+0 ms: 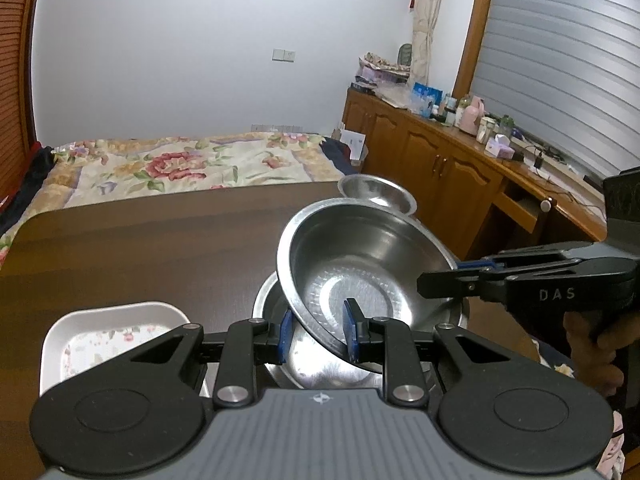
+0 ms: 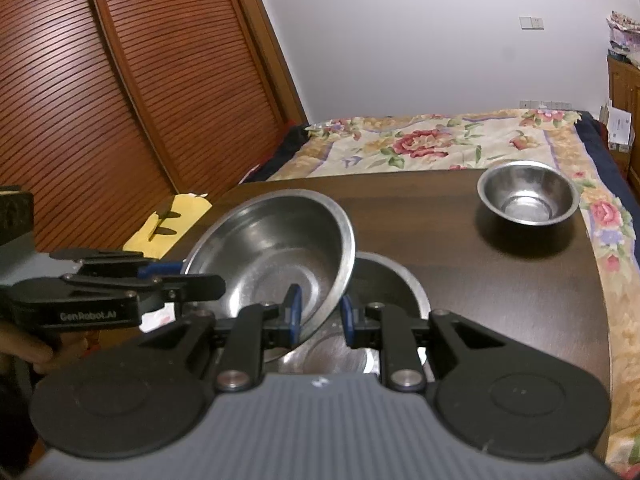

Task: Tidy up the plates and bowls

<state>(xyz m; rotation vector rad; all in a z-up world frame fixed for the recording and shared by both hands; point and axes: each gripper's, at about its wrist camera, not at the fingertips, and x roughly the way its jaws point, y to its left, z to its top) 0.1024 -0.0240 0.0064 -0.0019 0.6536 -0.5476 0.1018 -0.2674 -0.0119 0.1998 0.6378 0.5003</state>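
A dark brown wooden table (image 1: 140, 248) carries the dishes. A wide round steel bowl (image 1: 360, 268) is held tilted above a larger steel basin (image 2: 396, 280), its rim pinched by the nearly closed left gripper (image 1: 318, 330) and right gripper (image 2: 318, 316). A white rectangular floral plate (image 1: 112, 336) lies beside the basin, and a small steel bowl (image 2: 528, 192) is seen well apart.

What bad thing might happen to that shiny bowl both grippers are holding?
1. The large steel bowl is tilted and pinched only at its thin rim by the left gripper and right gripper; it might slip and clang onto the steel basin underneath.
2. If lowered crooked, it may sit lopsided in the basin instead of nesting.
3. The small steel bowl sits near the table edge; a bump could knock it off.
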